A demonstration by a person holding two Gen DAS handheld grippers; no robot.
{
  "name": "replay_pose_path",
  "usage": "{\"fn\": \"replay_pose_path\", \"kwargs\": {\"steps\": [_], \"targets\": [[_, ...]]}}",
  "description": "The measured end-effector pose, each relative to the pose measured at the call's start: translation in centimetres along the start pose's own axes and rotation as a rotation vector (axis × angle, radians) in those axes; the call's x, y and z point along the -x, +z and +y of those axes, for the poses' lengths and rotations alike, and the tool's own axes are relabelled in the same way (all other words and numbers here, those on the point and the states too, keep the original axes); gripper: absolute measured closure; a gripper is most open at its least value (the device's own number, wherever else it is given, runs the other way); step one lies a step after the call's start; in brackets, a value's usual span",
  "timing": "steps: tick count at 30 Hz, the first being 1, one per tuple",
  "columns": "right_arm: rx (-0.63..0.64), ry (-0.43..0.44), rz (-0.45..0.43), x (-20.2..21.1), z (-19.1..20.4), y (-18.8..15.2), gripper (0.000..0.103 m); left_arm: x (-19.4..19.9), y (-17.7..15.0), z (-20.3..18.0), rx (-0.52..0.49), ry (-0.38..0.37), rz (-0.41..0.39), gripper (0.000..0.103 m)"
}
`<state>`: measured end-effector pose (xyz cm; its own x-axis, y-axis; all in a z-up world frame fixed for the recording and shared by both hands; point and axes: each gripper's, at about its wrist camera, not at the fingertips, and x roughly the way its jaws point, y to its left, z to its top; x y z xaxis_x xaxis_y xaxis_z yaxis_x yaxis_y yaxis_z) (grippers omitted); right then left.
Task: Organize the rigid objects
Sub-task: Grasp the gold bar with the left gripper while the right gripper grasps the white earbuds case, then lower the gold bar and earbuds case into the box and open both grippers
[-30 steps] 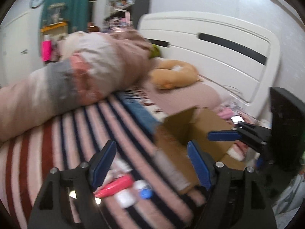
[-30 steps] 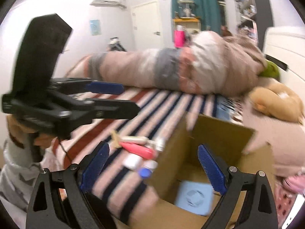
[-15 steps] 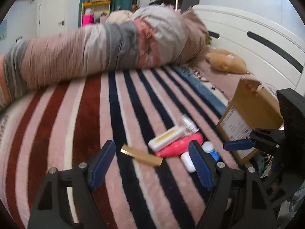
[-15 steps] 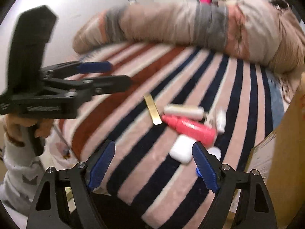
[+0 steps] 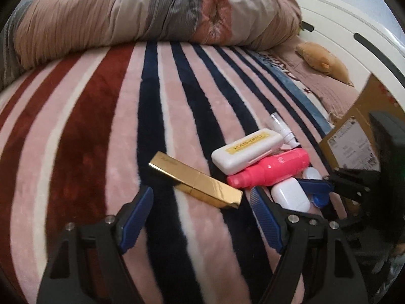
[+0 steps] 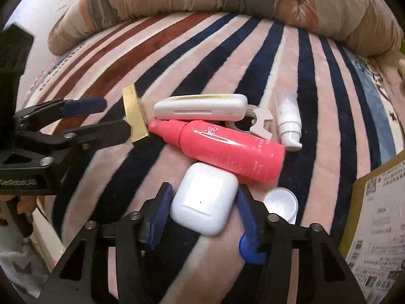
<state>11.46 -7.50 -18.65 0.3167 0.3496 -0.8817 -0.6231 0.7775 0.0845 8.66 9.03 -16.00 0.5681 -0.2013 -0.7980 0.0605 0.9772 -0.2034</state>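
Observation:
Small items lie in a cluster on the striped blanket. A gold bar-shaped case lies just ahead of my open left gripper, its near end between the fingertips. A long white case, a pink bottle, a white earbud case and a small white pump bottle lie to its right. In the right wrist view my open right gripper straddles the white earbud case, beside the pink bottle and a small white jar.
A cardboard box stands at the right edge of the blanket, also in the right wrist view. A rolled duvet lies across the far side. A plush toy and white headboard are behind.
Both grippers have swung away from the box and come down close to the items. The left now reaches the gold case; the right now straddles the earbud case.

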Motion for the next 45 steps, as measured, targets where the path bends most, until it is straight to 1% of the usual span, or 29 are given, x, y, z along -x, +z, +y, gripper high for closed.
{"fn": "replay_pose_path", "kwargs": {"steps": [3,5,6,8,9,10,11,13,14,15,16,21,23,24,27,29,30,31,32,35,36,37,40,42,43,45], "targets": [[0.007,-0.004,-0.02,0.2,-0.1,-0.4,0.055,-1.3,0.4,-0.1,0.046,0.022,0.009,0.028],[0.016,-0.016,-0.038,0.3,0.0,-0.8,0.055,-1.8,0.6,-0.5,0.058,0.044,0.003,0.032],[0.021,-0.021,-0.039,0.3,0.0,-1.0,0.055,-1.9,0.6,-0.6,0.064,0.05,-0.001,0.036],[0.032,-0.029,-0.044,0.4,0.2,-0.9,0.055,-2.0,0.6,-0.9,0.067,0.055,-0.005,0.048],[0.032,-0.028,-0.043,0.3,0.3,-0.9,0.055,-2.0,0.5,-1.0,0.062,0.06,0.0,0.058],[0.027,-0.023,-0.042,0.3,0.2,-1.0,0.055,-2.0,0.4,-1.0,0.06,0.064,0.003,0.062],[0.021,-0.015,-0.043,0.3,0.1,-1.0,0.055,-1.9,0.3,-1.1,0.061,0.06,0.006,0.064],[0.014,-0.005,-0.045,0.3,-0.1,-0.9,0.055,-1.6,0.1,-1.1,0.049,0.045,0.019,0.076],[0.014,-0.004,-0.046,0.3,-0.1,-0.9,0.055,-1.4,0.1,-1.1,0.042,0.037,0.027,0.078],[0.015,-0.002,-0.046,0.2,0.0,-0.8,0.055,-1.2,0.0,-1.1,0.037,0.027,0.042,0.084],[0.014,0.001,-0.046,0.2,0.0,-0.8,0.055,-0.9,-0.1,-1.0,0.034,0.021,0.055,0.087],[0.007,0.013,-0.047,0.3,-0.2,-0.9,0.055,0.5,-0.8,-0.8,-0.016,0.038,0.109,0.088],[0.009,0.013,-0.046,0.3,-0.3,-0.9,0.055,0.6,-1.0,-1.0,-0.029,0.053,0.113,0.088],[0.01,0.012,-0.046,0.3,-0.2,-0.9,0.055,0.5,-1.1,-1.1,-0.03,0.065,0.109,0.087],[0.017,0.003,-0.044,0.2,0.0,-0.9,0.055,-0.9,-1.0,-1.2,-0.009,0.096,0.09,0.079],[0.026,-0.012,-0.044,0.1,0.3,-0.8,0.055,-1.8,-0.7,-1.2,0.017,0.121,0.046,0.079],[0.029,-0.019,-0.045,0.1,0.4,-0.8,0.055,-2.2,-0.5,-1.1,0.028,0.136,0.027,0.081],[0.032,-0.029,-0.048,0.0,0.6,-0.8,0.055,-2.5,-0.3,-1.2,0.033,0.15,0.02,0.087],[0.034,-0.038,-0.049,-0.1,0.8,-0.7,0.056,-2.5,-0.2,-1.3,0.033,0.164,0.02,0.088],[0.068,-0.07,-0.055,-0.2,1.4,-0.7,0.057,-1.7,0.0,-1.2,0.041,0.145,0.027,0.088],[0.079,-0.073,-0.058,0.0,1.5,-0.7,0.058,-0.9,-0.1,-1.1,0.043,0.139,0.027,0.088],[0.088,-0.057,-0.065,0.4,1.7,-0.7,0.058,0.1,-0.2,-1.0,0.037,0.144,0.014,0.088],[0.067,0.012,-0.095,2.2,2.0,-0.6,0.058,3.9,-0.4,-1.5,0.014,0.134,-0.034,0.088],[0.087,0.048,-0.132,4.4,2.9,-0.7,0.058,7.4,-0.1,-2.3,-0.011,0.131,-0.088,0.088],[0.104,0.06,-0.159,5.8,3.4,-0.8,0.058,9.2,0.1,-3.1,-0.031,0.138,-0.122,0.088],[0.132,0.089,-0.219,9.1,4.1,-1.0,0.058,12.1,0.7,-4.8,-0.071,0.124,-0.17,0.088]]}}
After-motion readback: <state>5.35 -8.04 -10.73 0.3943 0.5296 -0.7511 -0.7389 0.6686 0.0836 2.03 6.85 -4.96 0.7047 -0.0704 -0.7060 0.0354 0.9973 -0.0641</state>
